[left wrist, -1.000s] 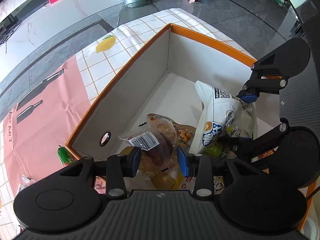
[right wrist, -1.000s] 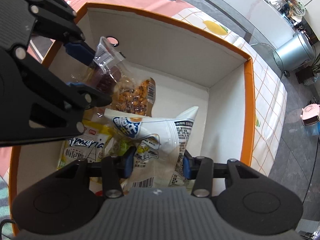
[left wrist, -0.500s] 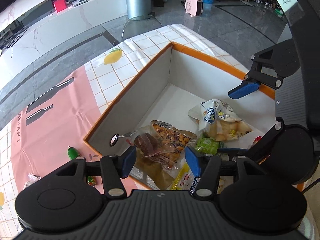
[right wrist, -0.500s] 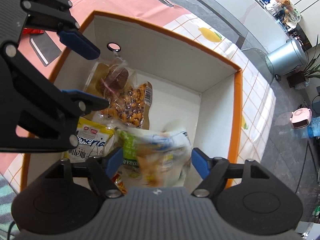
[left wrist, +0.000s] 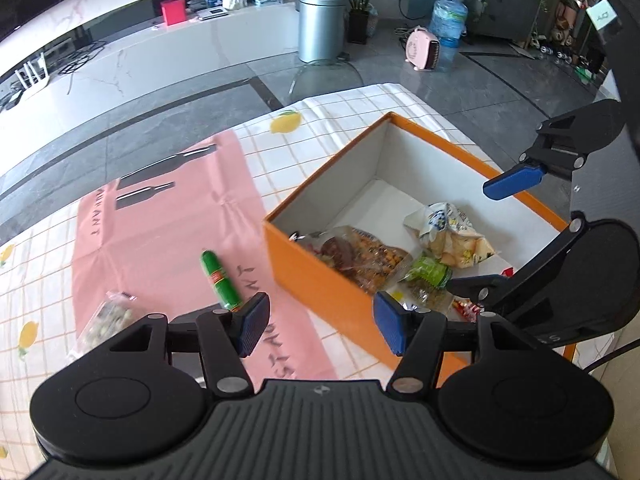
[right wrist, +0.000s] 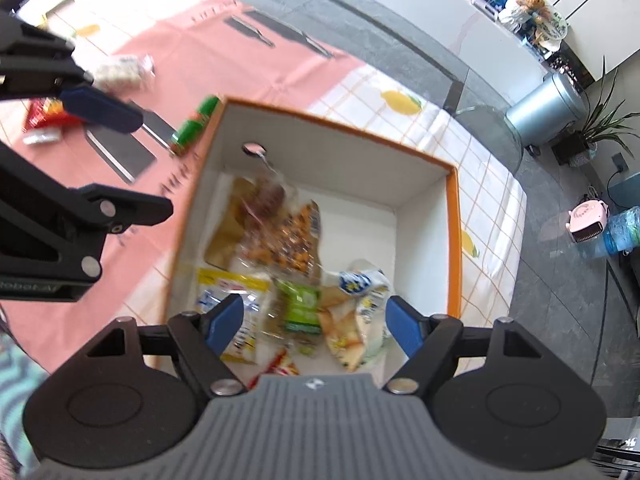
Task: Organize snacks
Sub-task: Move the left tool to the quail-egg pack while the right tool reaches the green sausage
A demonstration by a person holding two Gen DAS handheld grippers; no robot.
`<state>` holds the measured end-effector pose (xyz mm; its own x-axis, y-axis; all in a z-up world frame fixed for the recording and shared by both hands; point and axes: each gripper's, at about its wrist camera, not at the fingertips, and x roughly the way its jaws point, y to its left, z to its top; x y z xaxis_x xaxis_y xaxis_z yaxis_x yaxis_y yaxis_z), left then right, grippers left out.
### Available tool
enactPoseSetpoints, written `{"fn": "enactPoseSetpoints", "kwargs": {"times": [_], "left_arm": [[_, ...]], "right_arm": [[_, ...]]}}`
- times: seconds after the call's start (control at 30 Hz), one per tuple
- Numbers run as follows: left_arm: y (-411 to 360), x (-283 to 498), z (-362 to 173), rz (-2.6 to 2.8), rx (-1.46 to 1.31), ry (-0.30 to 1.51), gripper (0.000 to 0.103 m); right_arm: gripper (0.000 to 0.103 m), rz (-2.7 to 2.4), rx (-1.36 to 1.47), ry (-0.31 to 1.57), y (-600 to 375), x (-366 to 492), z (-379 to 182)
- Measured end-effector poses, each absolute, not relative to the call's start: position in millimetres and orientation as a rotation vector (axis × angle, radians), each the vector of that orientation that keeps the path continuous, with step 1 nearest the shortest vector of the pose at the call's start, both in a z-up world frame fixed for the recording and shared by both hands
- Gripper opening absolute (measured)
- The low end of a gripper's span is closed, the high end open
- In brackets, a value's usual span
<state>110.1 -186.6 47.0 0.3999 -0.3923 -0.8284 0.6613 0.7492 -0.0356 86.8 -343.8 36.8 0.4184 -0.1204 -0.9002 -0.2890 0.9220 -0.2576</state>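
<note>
the left gripper (left wrist: 320, 326) has a dark grey ribbed body with a small emblem at its front edge. on either side of the ribbing sits a round black disc with a shallow circular recess. from each disc a black angular link with a triangular cut-out runs forward, pinned with silver screw heads. each link ends in a blue finger pad (left wrist: 253, 322) with a fine gridded face. the right gripper (right wrist: 314, 322) has the same build: grey ribbed centre, two black discs, silver pins, blue pads (right wrist: 224, 320). in the right wrist view, white lettering shows on the black side of the left gripper's linkage, only partly readable.
</note>
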Motion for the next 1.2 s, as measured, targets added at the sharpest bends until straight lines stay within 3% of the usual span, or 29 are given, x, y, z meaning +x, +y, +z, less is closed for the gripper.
{"fn": "enactPoseSetpoints", "kwargs": {"times": [0.5, 0.9, 1.2], "left_arm": [[-78, 101, 50, -0.522, 0.248, 0.945, 0.070], [-8, 120, 18, -0.454, 0.327, 0.987, 0.070], [16, 141, -8, -0.505, 0.389, 0.998, 0.074]], "right_arm": [[0.075, 0.175, -0.231, 1.044, -259, 70, 48], [0.047, 0.267, -0.225, 1.079, -206, 83, 3], [0.047, 0.262, -0.246, 1.111, -192, 115, -26]]}}
